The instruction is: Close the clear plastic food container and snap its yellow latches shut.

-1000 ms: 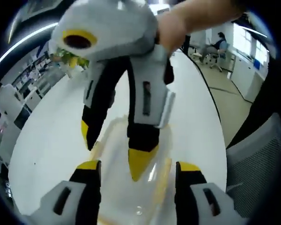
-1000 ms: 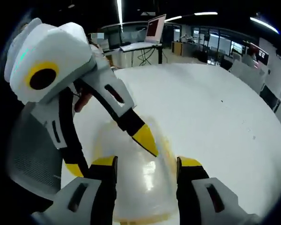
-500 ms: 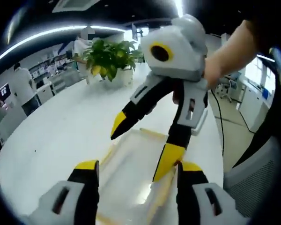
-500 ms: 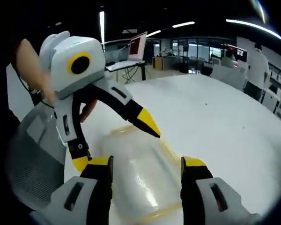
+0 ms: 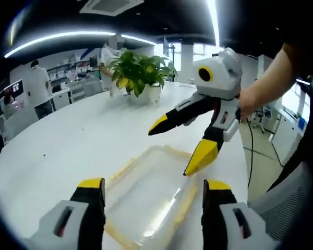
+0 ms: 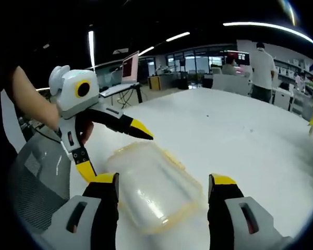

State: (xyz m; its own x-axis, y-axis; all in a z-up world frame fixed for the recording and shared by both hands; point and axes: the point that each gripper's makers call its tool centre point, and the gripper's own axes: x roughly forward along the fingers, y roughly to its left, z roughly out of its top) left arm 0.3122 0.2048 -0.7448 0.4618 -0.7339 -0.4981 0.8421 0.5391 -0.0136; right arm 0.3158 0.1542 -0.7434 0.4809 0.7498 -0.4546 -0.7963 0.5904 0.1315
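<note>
The clear plastic container (image 5: 148, 200) with yellow latch strips along its edges lies flat on the white table (image 5: 68, 140), its lid resting on top. My left gripper (image 5: 152, 185) hovers open over its near end, jaws wide apart and holding nothing. My right gripper (image 5: 180, 143) is open above the container's far right corner, clear of the lid. In the right gripper view the container (image 6: 151, 190) sits between the open jaws of my right gripper (image 6: 164, 180), and my left gripper (image 6: 115, 151) hangs open just past its left edge.
A potted plant (image 5: 138, 70) stands at the table's far side. A grey mesh chair (image 6: 34, 177) is close to the table edge beside the container. A laptop (image 6: 129, 61) sits on a desk beyond. People stand in the background (image 6: 261, 65).
Both grippers have lifted and drawn back from the lid, where their tips were low over the container. Both views now show the whole container from farther away.
</note>
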